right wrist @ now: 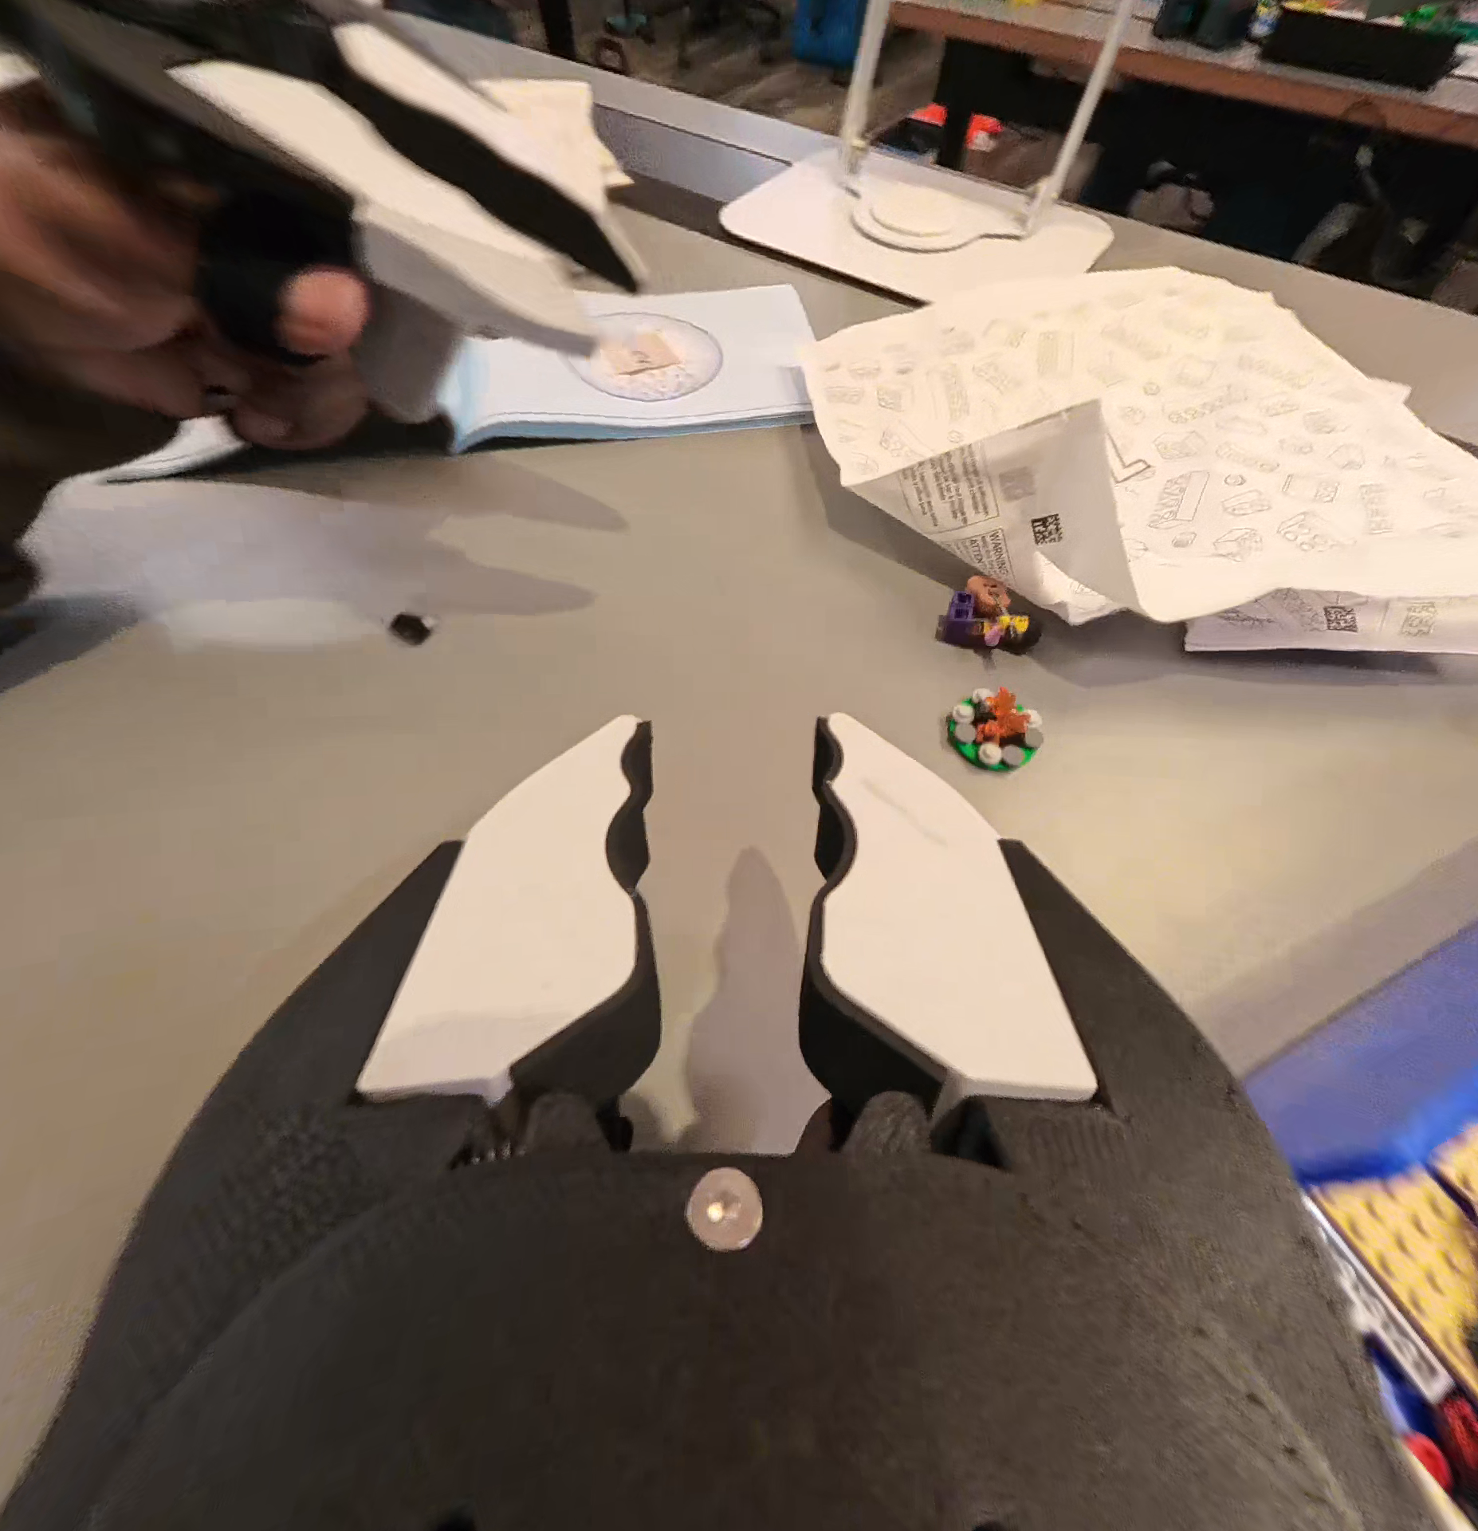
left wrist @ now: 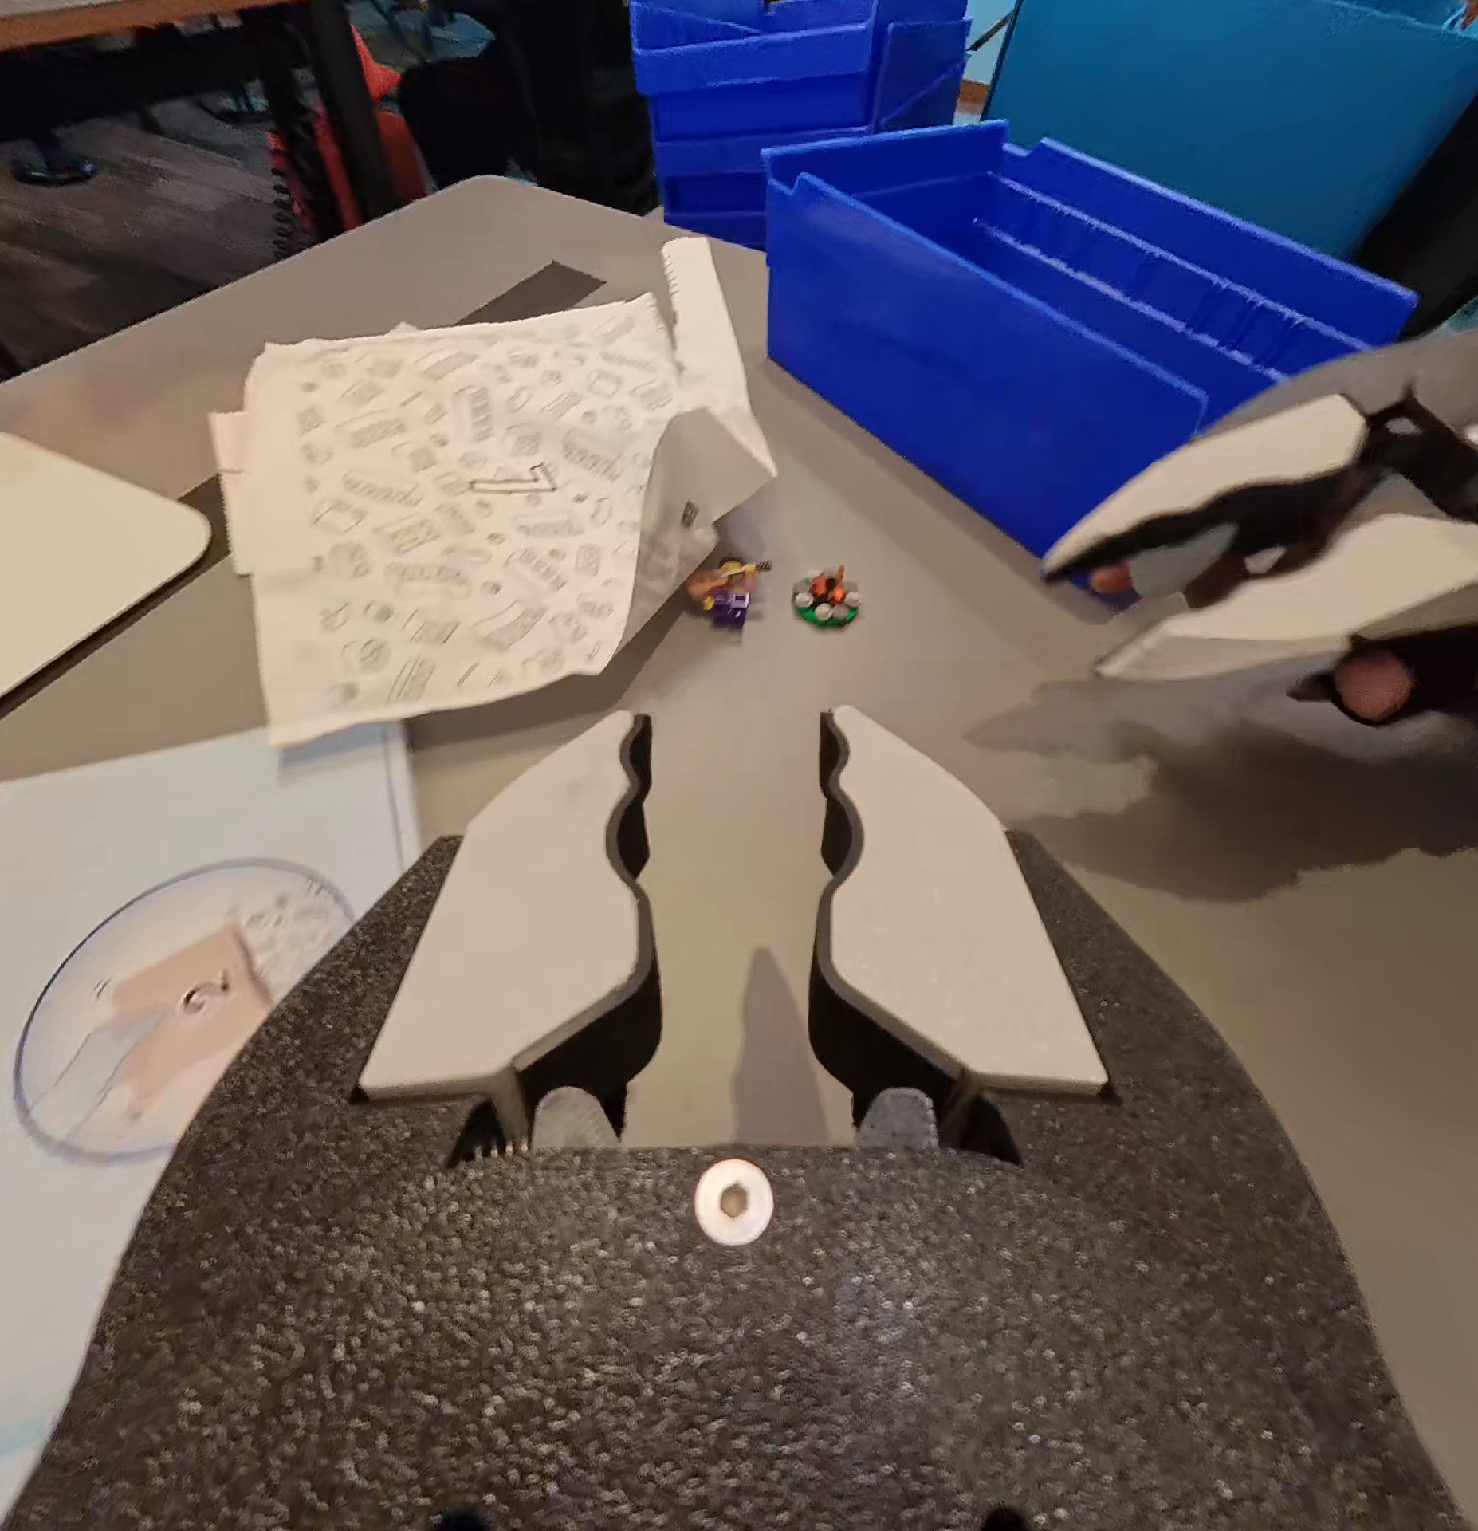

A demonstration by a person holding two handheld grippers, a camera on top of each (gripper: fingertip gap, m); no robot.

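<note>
My left gripper [left wrist: 734,729] is open and empty above the grey table [left wrist: 885,828]. Ahead of it lie a small toy figure in purple [left wrist: 729,590] and a round green toy campfire [left wrist: 827,598]. My right gripper [right wrist: 731,733] is open and empty too. In the right wrist view the campfire [right wrist: 996,731] sits just right of its tips and the figure [right wrist: 988,623] lies on its side beyond, by the printed paper bag [right wrist: 1175,431]. A small dark piece [right wrist: 410,627] lies to the left. Each gripper shows in the other's view [left wrist: 1075,613] [right wrist: 611,306].
A blue bin [left wrist: 1050,315] stands at the right, more blue bins stacked behind. A crumpled printed paper bag [left wrist: 462,505] lies left of the toys. A booklet with a clear round dish [left wrist: 172,1002] lies near left. A white stand base [right wrist: 910,224] is at the far edge. To reach the round green toy campfire [left wrist: 827,598] in a straight line is about 11 cm for my right fingers, about 15 cm for my left.
</note>
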